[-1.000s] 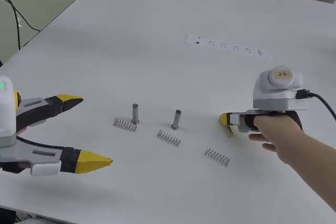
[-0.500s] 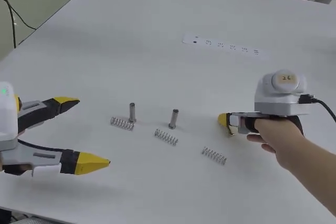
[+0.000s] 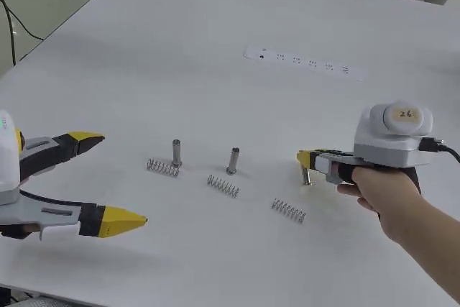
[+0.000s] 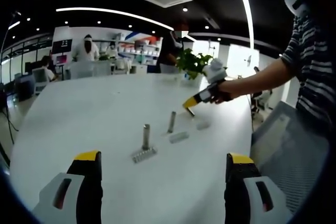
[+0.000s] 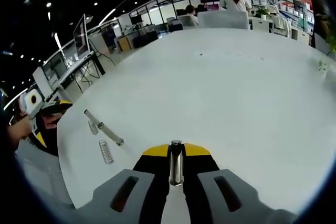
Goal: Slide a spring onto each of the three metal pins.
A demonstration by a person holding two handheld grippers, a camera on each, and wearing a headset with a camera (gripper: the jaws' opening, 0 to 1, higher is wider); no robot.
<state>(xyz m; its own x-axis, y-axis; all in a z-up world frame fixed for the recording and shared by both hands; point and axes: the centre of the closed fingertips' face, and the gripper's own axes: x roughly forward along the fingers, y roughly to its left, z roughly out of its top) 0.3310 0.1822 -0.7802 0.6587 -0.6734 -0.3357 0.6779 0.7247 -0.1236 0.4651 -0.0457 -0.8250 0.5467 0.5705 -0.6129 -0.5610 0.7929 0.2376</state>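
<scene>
Nearest, the left gripper hovers over the front edge of the white table with its two yellow-tipped jaws wide apart and nothing between them. Beyond it three springs lie flat in a loose row: the right spring closest, the middle spring next, the left spring farthest. Just behind them two pins stand upright, the left pin touching or nearly touching the left spring, and the middle pin just beside the middle spring. To the right, the right gripper is clamped on the third pin. Far back lies one power strip.
</scene>
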